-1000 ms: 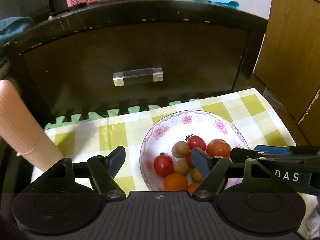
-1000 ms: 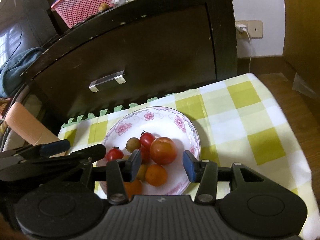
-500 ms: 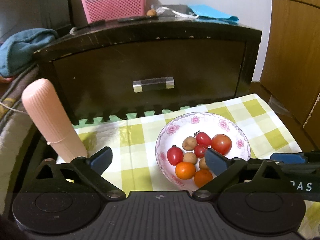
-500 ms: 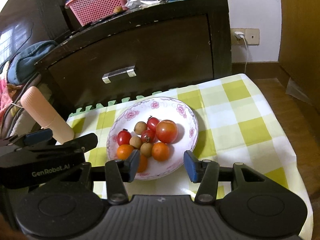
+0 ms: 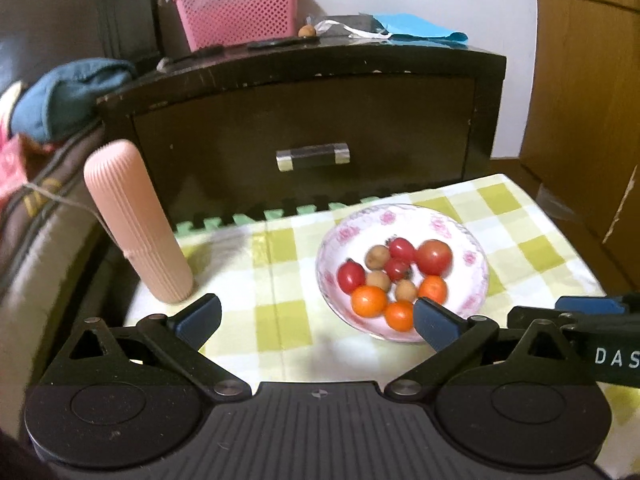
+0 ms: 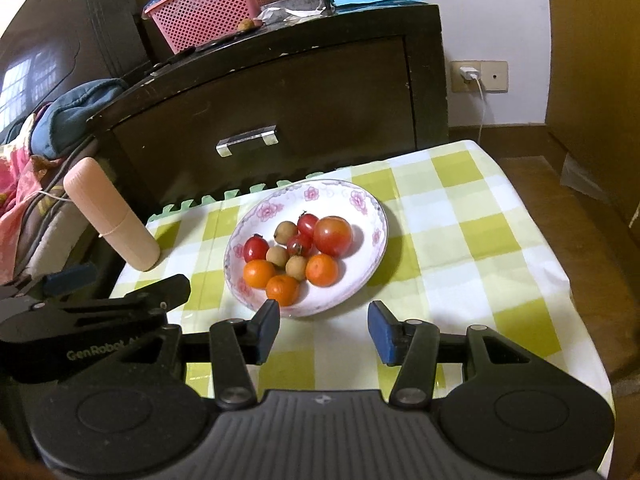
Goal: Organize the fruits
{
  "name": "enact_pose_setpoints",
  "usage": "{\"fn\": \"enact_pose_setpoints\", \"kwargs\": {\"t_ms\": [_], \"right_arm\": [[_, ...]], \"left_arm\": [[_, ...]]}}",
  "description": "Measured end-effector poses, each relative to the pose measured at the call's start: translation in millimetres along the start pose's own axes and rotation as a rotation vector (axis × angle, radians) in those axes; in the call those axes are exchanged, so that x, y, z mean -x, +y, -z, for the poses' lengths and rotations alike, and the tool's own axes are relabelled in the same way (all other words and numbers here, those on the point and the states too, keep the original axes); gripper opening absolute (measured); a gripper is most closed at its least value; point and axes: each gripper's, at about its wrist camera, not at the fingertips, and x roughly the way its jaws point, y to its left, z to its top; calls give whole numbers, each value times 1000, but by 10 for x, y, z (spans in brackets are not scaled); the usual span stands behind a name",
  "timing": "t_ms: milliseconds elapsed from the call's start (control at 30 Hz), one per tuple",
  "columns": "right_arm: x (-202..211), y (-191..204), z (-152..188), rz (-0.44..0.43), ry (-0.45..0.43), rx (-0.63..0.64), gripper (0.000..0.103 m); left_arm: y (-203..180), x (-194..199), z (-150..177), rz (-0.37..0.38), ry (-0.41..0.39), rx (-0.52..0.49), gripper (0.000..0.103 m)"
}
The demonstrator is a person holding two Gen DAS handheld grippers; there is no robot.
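Left gripper (image 5: 316,320) pad hides part of the plate (image 5: 476,256) rim.

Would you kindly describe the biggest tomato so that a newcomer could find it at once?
Start at the yellow-and-white checked cloth and find the white floral-rimmed plate on it. The large round red tomato sits on the plate's right side, toward the dark wooden drawer cabinet. It is clearly bigger than the small red, brown and orange fruits beside it.

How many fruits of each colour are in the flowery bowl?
In the bowl:
Red tomatoes: 4
Orange fruits: 3
Small brown fruits: 3
Total: 10
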Motion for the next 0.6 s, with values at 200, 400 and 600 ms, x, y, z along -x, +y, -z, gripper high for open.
{"fn": "enact_pose_setpoints", "kwargs": {"t_ms": [200, 400, 600], "right_arm": [[141, 20, 134, -10, -2, -11, 47], [262, 93, 312, -4, 15, 3, 47], [385, 125, 486, 3, 36, -5, 47]], "left_arm": [[-20, 124, 110, -3, 4, -7, 103], [-16, 244, 292, 9, 37, -20, 103], [39, 369, 503, 1, 75, -10, 103]]}}
